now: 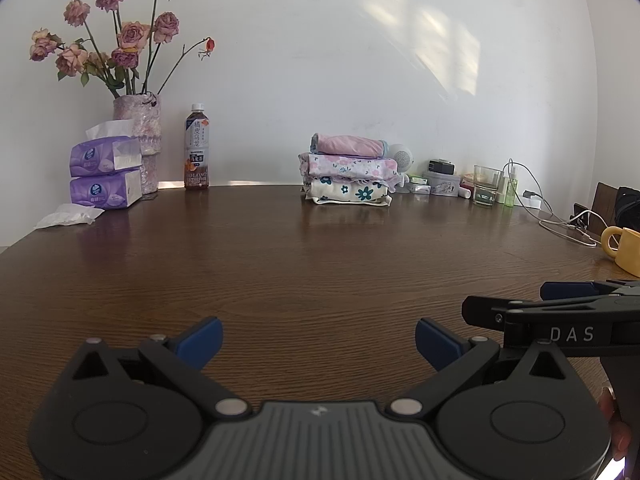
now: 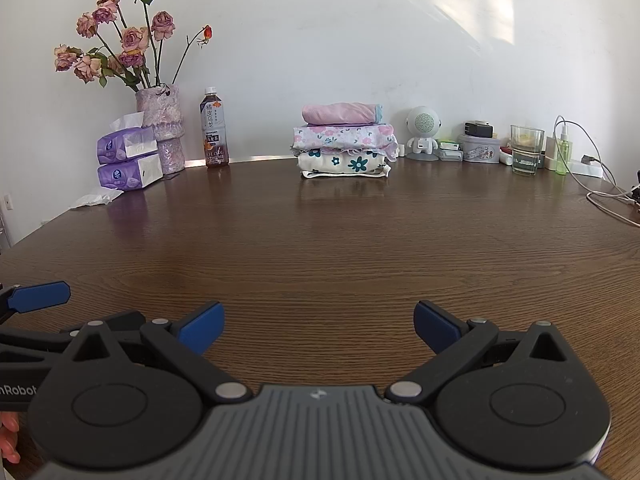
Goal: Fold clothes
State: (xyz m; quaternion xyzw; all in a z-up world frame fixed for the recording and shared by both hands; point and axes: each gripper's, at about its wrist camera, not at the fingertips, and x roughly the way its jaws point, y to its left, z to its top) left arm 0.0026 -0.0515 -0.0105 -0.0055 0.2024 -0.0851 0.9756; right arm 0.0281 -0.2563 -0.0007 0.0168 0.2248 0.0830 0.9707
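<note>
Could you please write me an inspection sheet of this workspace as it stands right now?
Surface: dark brown wood-grain table, bare across the middle and front.
Job's things: stack of three folded garments by the wall: pink one on top, pink-flowered one in the middle, cream one with teal flowers at the bottom.
Clutter: mottled pink vase of dried roses, two purple tissue packs, brown tea bottle, white round-headed robot figure, clear drinking glass, green spray bottle, yellow mug.
Grippers: left gripper and right gripper both open, holding nothing, low over the table.
Cables: white cable trailing at the right edge.
Surroundings: plain white wall with sunlight patches.
</note>
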